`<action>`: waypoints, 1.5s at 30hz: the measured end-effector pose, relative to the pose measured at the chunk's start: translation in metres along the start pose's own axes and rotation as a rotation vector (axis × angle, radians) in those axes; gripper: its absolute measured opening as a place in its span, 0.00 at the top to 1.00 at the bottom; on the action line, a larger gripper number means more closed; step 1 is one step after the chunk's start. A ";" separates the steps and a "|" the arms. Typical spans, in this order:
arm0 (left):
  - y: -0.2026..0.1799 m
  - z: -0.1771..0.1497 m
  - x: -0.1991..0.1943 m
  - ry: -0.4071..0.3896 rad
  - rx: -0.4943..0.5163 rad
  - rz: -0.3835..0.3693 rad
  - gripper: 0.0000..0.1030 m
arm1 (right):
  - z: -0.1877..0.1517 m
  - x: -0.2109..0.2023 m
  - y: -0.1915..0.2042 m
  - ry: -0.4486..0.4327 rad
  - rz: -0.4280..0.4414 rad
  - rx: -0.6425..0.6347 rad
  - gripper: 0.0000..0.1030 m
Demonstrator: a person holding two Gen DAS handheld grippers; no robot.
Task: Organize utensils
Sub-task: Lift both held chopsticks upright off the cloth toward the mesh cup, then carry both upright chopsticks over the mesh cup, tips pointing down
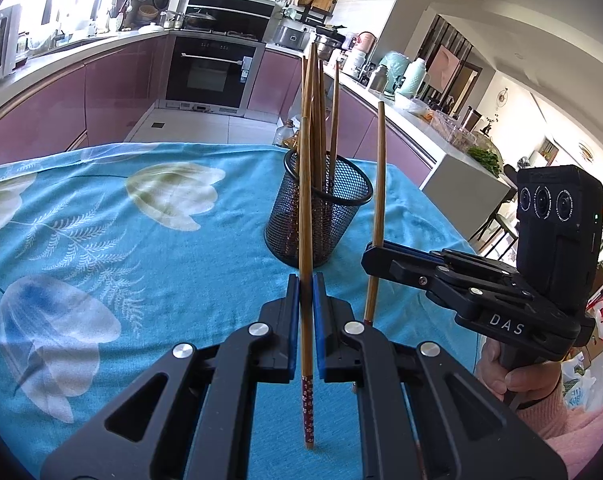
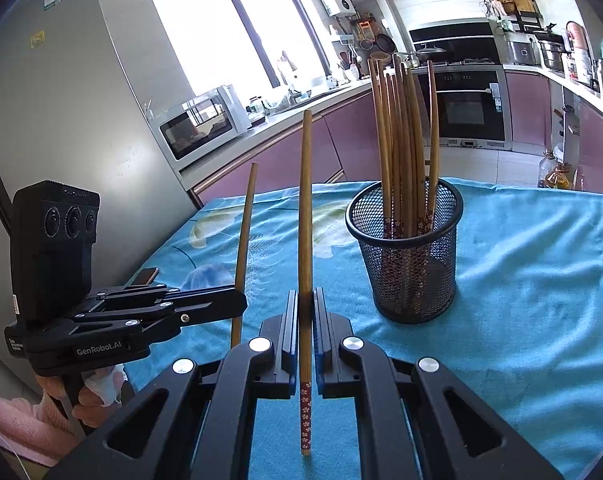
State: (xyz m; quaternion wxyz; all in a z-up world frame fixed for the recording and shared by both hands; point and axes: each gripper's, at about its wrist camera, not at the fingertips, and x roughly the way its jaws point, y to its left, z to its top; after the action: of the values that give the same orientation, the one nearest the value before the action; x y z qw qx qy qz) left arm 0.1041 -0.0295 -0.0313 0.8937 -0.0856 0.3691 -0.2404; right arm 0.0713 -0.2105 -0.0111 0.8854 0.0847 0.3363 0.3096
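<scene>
A microwave [image 2: 203,124] sits on the counter [image 2: 285,110], well apart from the oven [image 2: 471,106].

Bright window glare, fisheye-bent edges

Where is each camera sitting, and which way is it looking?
Left wrist view: sits on the left gripper, looking along its fingers over the blue cloth toward the oven; shows its chopstick, the right gripper, a hand.
Right wrist view: sits on the right gripper, facing the window and microwave; shows the left gripper.
Both share the mesh cup of chopsticks.
</scene>
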 end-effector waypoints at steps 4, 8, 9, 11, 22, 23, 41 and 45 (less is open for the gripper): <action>-0.001 0.001 -0.001 -0.003 0.004 0.000 0.93 | 0.001 -0.002 -0.001 -0.006 -0.002 0.001 0.94; -0.003 0.003 -0.002 -0.005 0.007 -0.002 0.93 | 0.002 -0.004 -0.002 -0.011 -0.005 -0.001 0.94; -0.003 0.003 -0.002 -0.006 0.008 -0.003 0.93 | 0.002 -0.004 -0.002 -0.012 -0.005 0.001 0.94; -0.004 0.004 -0.002 -0.007 0.011 -0.003 0.93 | 0.002 -0.005 -0.001 -0.014 -0.007 0.000 0.94; -0.007 0.008 -0.003 -0.017 0.024 -0.007 0.93 | 0.004 -0.009 -0.002 -0.028 -0.012 -0.002 0.94; -0.007 0.008 -0.003 -0.018 0.024 -0.006 0.93 | 0.005 -0.009 -0.002 -0.029 -0.012 -0.002 0.94; -0.013 0.014 -0.004 -0.027 0.039 -0.010 0.93 | 0.009 -0.008 -0.002 -0.044 -0.018 -0.001 0.94; -0.014 0.015 -0.003 -0.027 0.042 -0.009 0.93 | 0.010 -0.009 -0.003 -0.049 -0.023 -0.001 0.94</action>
State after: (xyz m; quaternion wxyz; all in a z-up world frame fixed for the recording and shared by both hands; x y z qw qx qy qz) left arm 0.1078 -0.0406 -0.0136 0.8991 -0.0717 0.3514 -0.2509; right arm 0.0740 -0.2178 0.0007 0.8969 0.0880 0.3151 0.2974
